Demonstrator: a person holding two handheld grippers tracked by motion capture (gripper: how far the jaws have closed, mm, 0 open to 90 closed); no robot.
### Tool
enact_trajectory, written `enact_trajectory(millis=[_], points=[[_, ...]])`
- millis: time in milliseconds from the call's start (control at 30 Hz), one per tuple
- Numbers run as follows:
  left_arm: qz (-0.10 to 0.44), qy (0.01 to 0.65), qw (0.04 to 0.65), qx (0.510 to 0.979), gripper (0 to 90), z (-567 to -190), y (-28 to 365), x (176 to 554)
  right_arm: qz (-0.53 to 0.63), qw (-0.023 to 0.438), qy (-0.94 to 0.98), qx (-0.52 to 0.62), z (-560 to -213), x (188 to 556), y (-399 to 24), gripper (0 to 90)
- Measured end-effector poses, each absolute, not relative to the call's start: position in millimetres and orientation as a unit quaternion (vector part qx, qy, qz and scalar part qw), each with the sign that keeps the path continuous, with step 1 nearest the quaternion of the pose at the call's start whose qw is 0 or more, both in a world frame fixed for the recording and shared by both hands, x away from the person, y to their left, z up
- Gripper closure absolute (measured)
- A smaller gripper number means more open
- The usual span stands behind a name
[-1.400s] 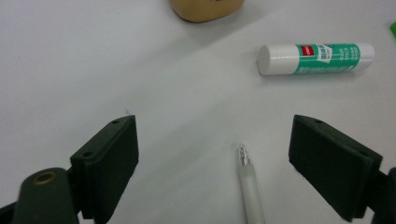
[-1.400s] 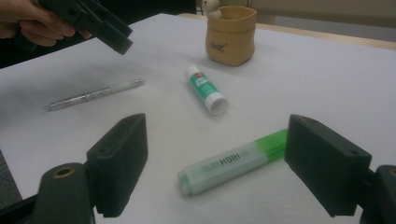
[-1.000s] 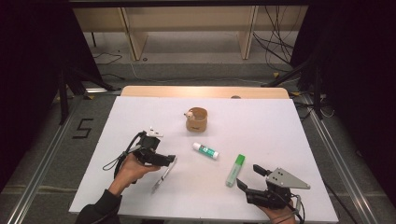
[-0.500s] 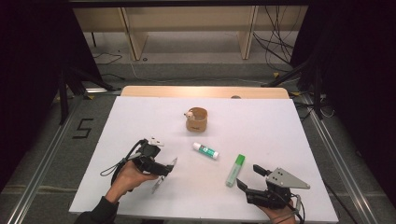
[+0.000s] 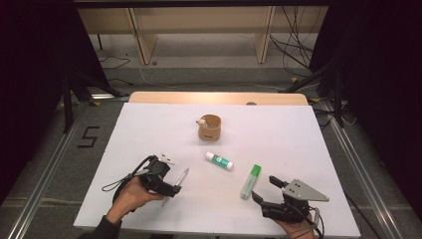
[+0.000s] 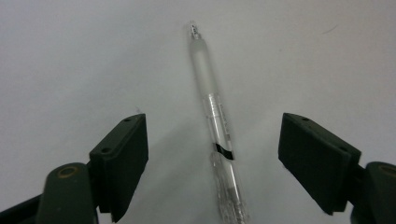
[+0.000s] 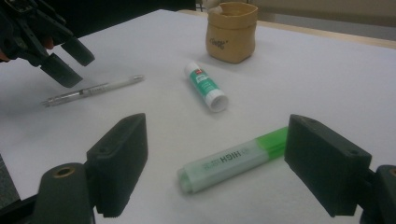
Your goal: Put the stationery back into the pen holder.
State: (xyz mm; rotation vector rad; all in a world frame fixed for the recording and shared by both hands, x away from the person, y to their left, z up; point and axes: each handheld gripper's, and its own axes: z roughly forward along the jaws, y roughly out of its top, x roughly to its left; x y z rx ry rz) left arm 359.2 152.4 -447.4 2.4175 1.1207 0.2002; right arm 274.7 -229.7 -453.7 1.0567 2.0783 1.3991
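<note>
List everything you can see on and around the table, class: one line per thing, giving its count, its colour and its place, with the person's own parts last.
Table: one, white top, centre of the high view.
Pouch: one, tan, upright, far middle of the table.
Glue stick: one, white with green label, lying in the middle.
Highlighter: one, pale green, lying ahead of the right gripper.
Pen: one, clear, lying between the left gripper's jaws, untouched.
Shelf unit: one, light wood, on the floor beyond the table.
Cables: several, black, on the floor far right.
Left gripper: one, black, near left; jaws apart, have just been closing.
Right gripper: one, black with grey plate, near right, jaws apart.
</note>
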Motion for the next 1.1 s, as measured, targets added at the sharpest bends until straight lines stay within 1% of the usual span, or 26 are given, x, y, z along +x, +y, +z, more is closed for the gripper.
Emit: enact_trajectory(millis=[300,600,967,1100], points=[[0.059,0.397,0.209,0.892,39.6,-454.9,149.7,352.1,0.501,0.212,0.749,0.379,-453.3,273.8,-228.2,22.5],[0.057,0.404,0.187,0.894,53.2,-461.5,148.3,352.1,0.5,0.211,0.749,0.379,-453.9,274.4,-228.4,22.5],[0.05,0.408,0.177,0.894,61.4,-464.9,148.2,353.1,0.498,0.211,0.751,0.378,-454.7,274.7,-228.0,22.5],[0.061,0.4,0.167,0.899,64.3,-464.7,144.6,350.9,0.499,0.21,0.751,0.379,-455.0,275.0,-227.6,22.5]])
